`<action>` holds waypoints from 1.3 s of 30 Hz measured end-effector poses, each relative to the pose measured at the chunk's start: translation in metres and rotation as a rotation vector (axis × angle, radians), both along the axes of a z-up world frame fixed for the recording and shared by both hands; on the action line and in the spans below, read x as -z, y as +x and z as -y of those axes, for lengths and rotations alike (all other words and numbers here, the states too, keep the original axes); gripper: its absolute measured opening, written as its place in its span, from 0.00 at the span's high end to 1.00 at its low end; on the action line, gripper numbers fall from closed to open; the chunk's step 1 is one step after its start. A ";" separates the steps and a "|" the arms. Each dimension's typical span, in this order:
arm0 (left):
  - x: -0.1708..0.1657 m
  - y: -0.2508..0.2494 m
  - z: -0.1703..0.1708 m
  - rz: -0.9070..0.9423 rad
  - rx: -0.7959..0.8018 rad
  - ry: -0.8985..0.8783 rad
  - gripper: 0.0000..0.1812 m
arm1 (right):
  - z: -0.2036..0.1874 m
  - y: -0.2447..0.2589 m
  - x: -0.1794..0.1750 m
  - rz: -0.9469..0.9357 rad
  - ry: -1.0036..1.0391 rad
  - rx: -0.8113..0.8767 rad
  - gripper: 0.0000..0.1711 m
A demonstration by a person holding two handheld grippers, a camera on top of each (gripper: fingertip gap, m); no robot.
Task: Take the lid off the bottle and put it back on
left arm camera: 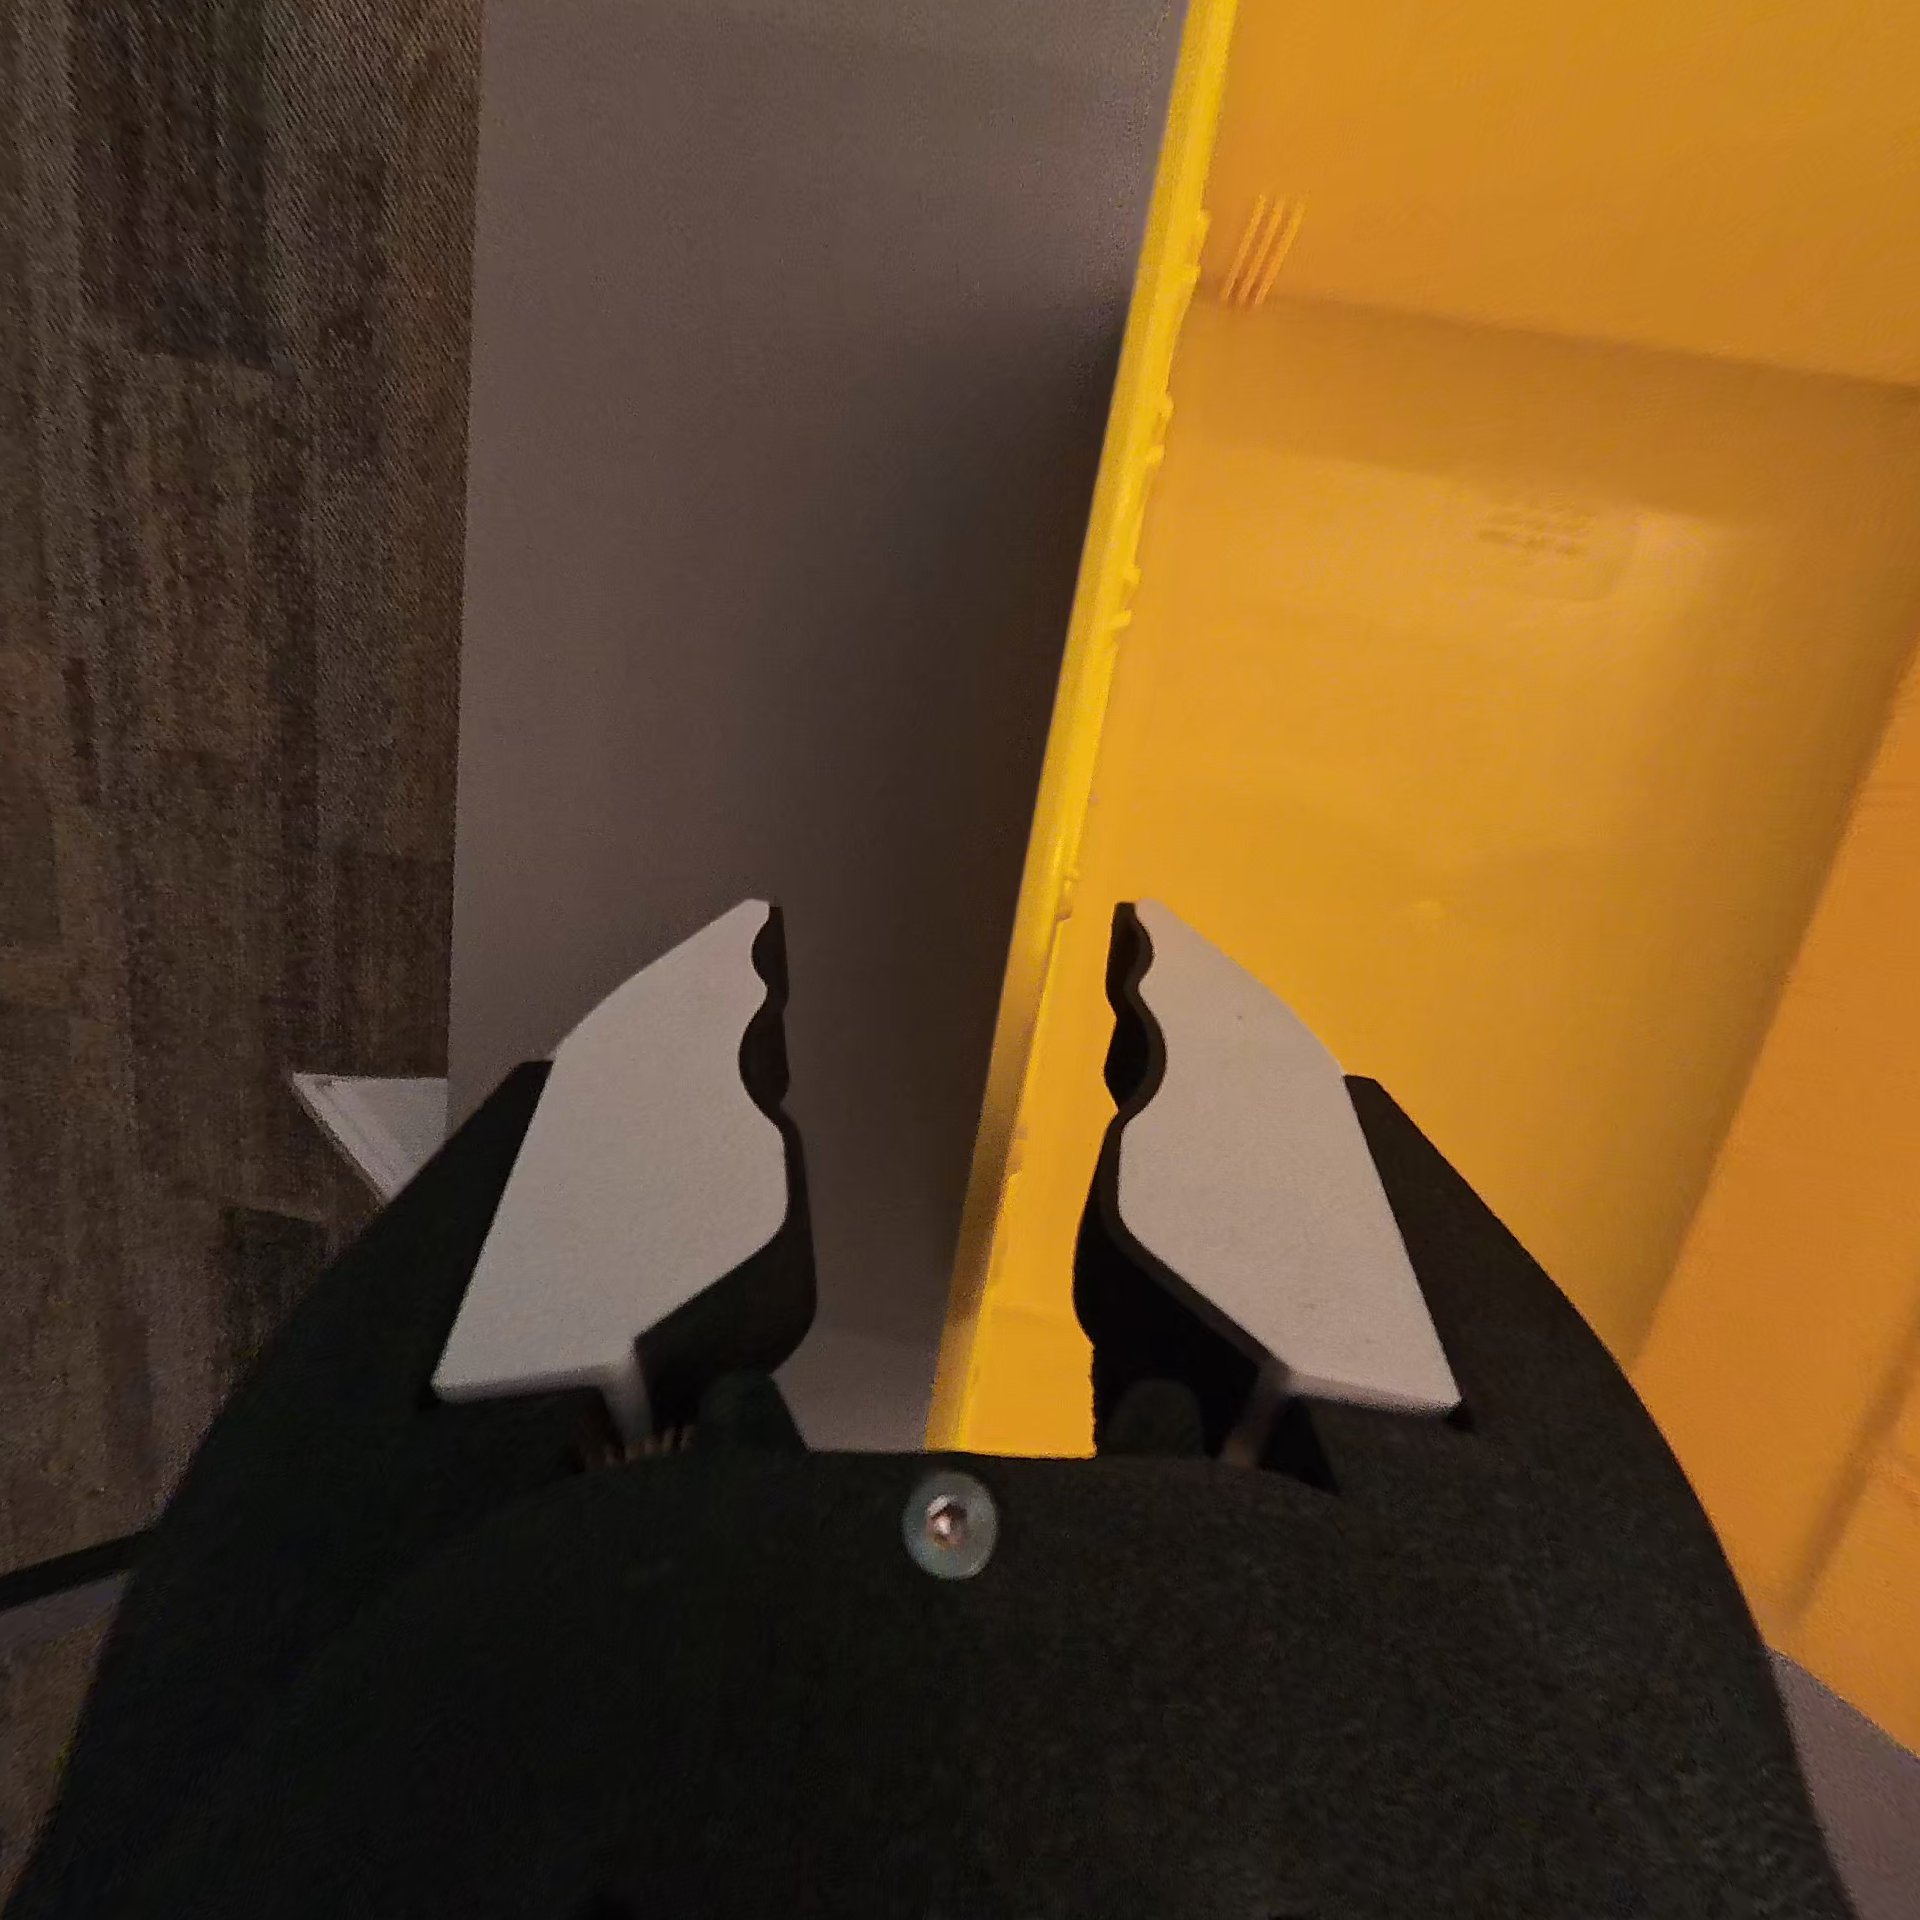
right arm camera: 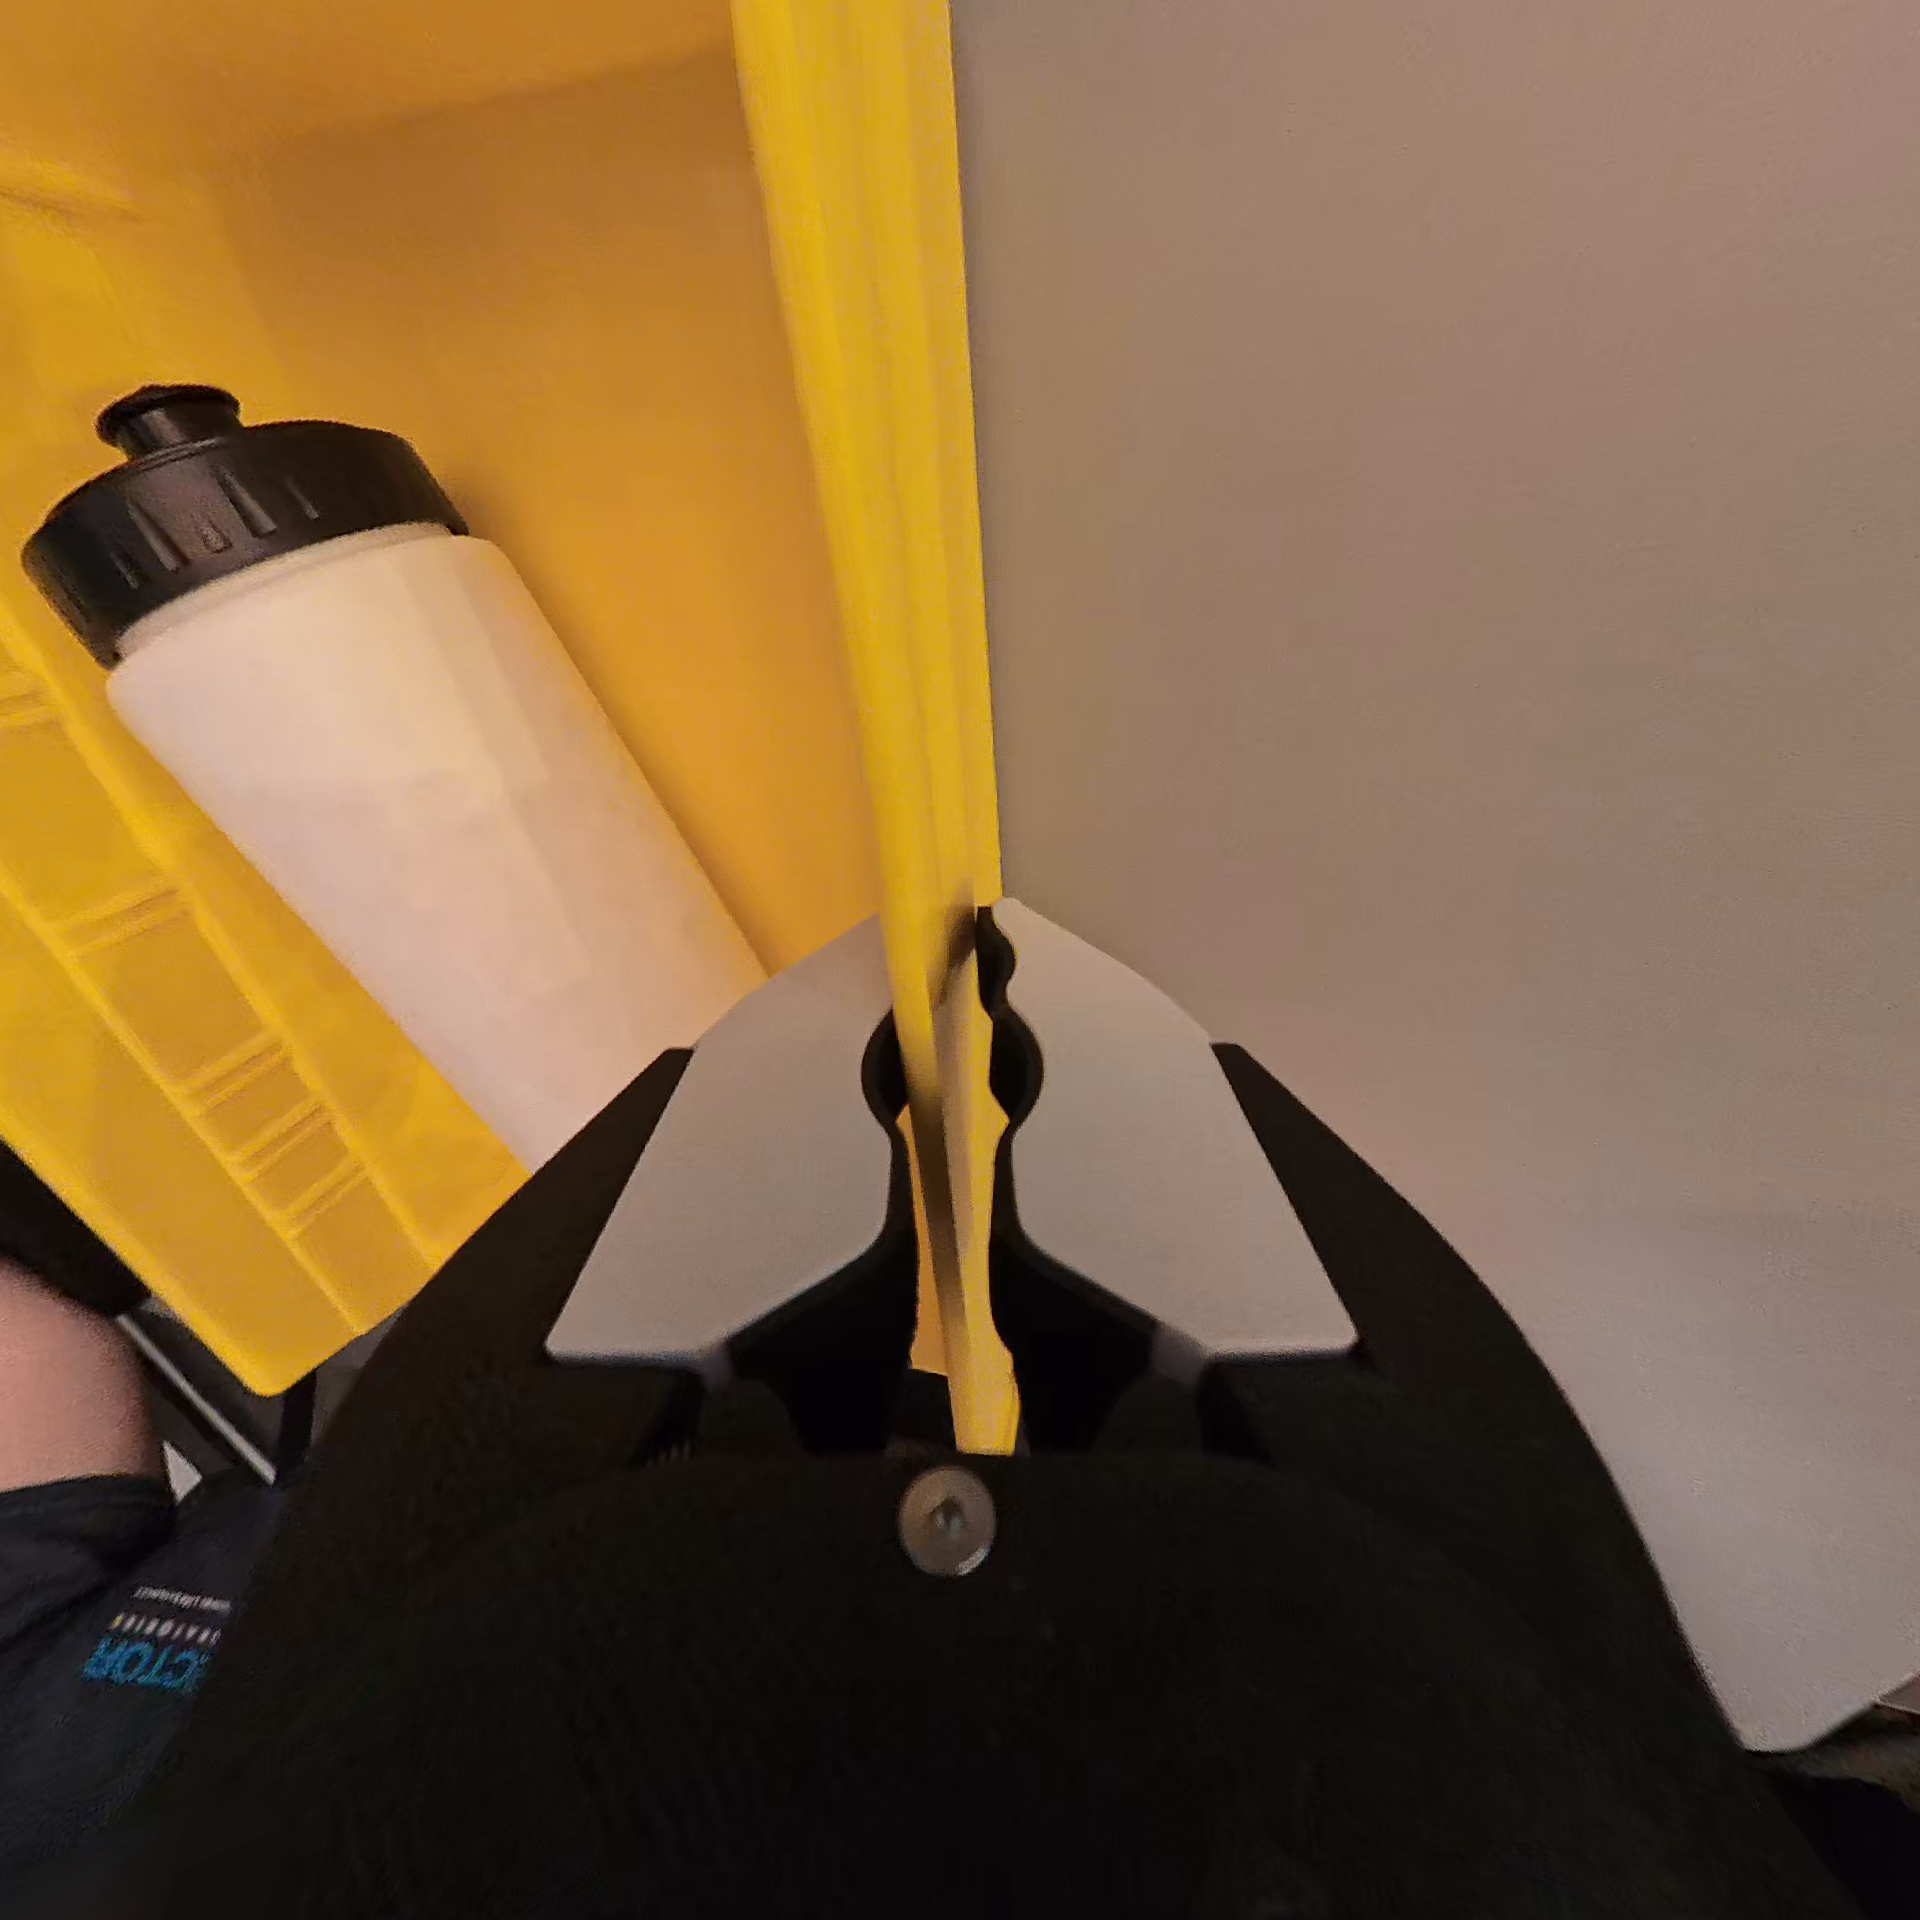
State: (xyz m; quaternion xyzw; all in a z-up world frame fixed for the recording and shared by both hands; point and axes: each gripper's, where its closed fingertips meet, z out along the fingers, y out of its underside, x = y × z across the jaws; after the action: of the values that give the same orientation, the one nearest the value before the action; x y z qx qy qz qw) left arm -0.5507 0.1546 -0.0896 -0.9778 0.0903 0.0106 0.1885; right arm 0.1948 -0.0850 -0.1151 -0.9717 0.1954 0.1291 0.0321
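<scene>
Right gripper (right arm camera: 961, 935) fingers pinch the yellow bin (right arm camera: 862, 416) rim — bottle (right arm camera: 416, 790) inside; left gripper (left arm camera: 948, 925) fingers wide.

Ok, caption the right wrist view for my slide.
Right tongs clamped on the rim of a yellow plastic crate holding a translucent white bottle with its black screw lid on.

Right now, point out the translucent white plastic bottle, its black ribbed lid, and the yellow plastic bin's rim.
translucent white plastic bottle (right arm camera: 416, 831): right wrist view, mid-body.
black ribbed lid (right arm camera: 239, 520): right wrist view, ribbed skirt.
yellow plastic bin's rim (right arm camera: 883, 468): right wrist view, top edge.
</scene>
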 end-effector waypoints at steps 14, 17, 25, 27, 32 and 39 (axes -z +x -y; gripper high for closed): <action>0.026 0.042 0.024 0.140 0.092 -0.234 0.97 | -0.009 -0.034 0.000 -0.041 -0.039 -0.080 0.94; 0.027 0.057 0.032 0.058 0.145 -0.276 0.97 | -0.011 -0.040 0.000 -0.041 -0.043 -0.088 0.94; 0.028 0.117 0.055 -0.006 0.296 -0.352 0.94 | -0.019 -0.060 0.000 -0.036 -0.055 -0.129 0.94; 0.028 0.128 0.060 -0.027 0.321 -0.361 0.93 | -0.020 -0.066 0.000 -0.036 -0.061 -0.145 0.94; 0.028 0.151 0.073 -0.105 0.381 -0.371 0.88 | -0.021 -0.082 0.001 -0.024 -0.088 -0.193 0.95; 0.029 0.175 0.088 -0.143 0.466 -0.383 0.84 | -0.031 -0.118 0.002 0.013 -0.078 -0.327 0.94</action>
State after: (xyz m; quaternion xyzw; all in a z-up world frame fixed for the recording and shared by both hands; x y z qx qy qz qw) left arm -0.3752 0.0670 -0.1183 -0.9454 0.3254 0.0187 -0.0086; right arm 0.0763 -0.0541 -0.1168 -0.9918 0.0394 0.1186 -0.0259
